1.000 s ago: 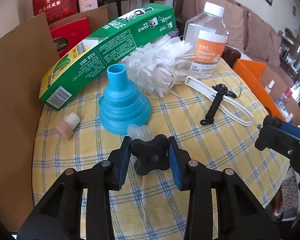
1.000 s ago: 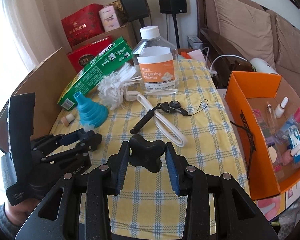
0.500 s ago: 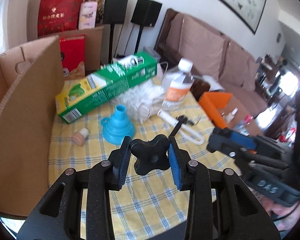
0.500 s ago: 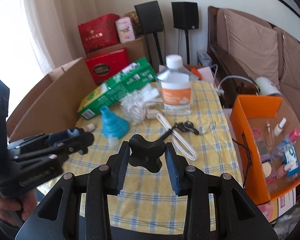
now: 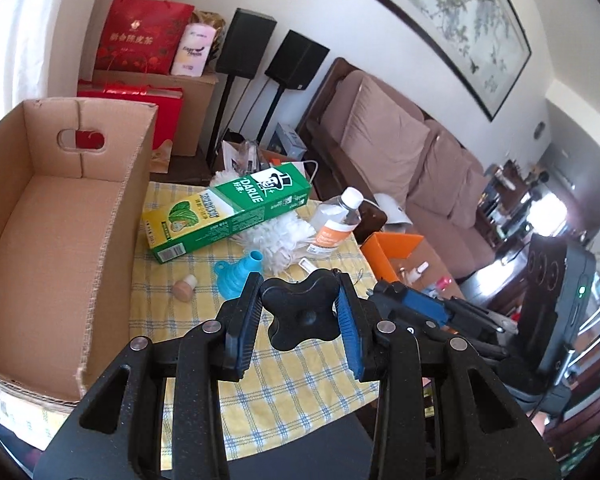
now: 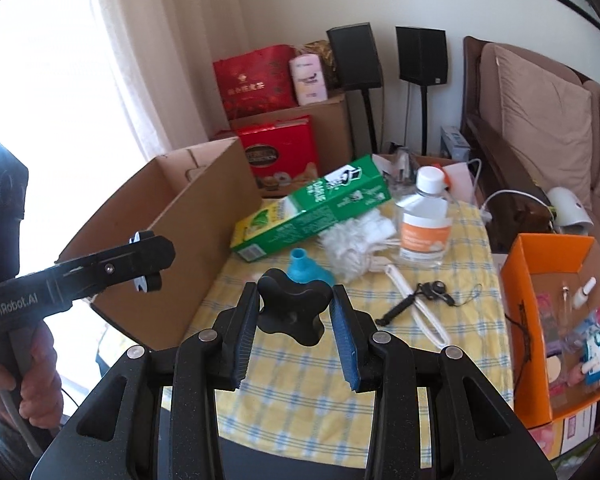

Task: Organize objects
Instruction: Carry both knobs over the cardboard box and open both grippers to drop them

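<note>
Both the left gripper (image 5: pixel 300 312) and right gripper (image 6: pixel 294 312) hang part-open, holding nothing, above the table (image 6: pixel 472 280), where the toothpaste box (image 6: pixel 312 210) leaning beside the carton (image 6: pixel 172 240) looks light, stiff, best pinched across its narrow faces.

A home living room: a brown cushioned sofa (image 5: pixel 384 148) under a framed painting (image 5: pixel 460 20), two black speakers on stands (image 6: pixel 388 56), and a curtained window (image 6: pixel 112 72) beside stacked gift boxes (image 6: pixel 276 152).
</note>
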`<state>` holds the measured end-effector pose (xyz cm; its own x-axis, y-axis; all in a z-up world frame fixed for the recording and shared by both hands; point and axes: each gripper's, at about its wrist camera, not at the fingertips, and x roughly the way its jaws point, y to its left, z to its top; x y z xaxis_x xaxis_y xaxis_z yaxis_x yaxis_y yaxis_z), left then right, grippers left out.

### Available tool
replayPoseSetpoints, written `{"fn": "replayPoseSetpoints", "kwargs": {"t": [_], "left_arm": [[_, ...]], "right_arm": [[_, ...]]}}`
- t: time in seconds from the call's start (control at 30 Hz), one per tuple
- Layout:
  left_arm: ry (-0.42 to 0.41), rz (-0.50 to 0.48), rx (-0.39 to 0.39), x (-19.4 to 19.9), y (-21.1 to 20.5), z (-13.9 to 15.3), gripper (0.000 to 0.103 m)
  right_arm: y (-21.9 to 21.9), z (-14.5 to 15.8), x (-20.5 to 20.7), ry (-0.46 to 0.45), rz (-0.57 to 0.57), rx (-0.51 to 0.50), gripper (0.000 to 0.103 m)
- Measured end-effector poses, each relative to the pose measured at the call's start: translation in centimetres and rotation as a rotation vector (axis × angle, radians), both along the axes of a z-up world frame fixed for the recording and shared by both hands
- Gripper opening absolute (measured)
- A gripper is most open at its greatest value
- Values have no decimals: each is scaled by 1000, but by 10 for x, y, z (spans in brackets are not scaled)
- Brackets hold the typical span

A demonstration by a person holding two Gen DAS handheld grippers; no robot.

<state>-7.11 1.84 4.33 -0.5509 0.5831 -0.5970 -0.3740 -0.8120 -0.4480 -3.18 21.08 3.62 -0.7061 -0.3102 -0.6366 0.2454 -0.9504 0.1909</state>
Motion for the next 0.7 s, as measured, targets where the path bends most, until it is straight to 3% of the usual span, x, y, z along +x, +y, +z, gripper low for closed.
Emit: {"fn": "replayPoseSetpoints", "kwargs": {"t": [0.27,0.43,0.7], "left_arm": [[32,82,-18,2,-34,10,34],[67,168,-111,5,-59,11,34],[41,287,-182,5,-109,-1,34]], "right_arm": [[-28,15,-1,17,60,20,36],[-53,22,-4,36,110,21,36],[-114,26,-23,31,239,-19,36]]}}
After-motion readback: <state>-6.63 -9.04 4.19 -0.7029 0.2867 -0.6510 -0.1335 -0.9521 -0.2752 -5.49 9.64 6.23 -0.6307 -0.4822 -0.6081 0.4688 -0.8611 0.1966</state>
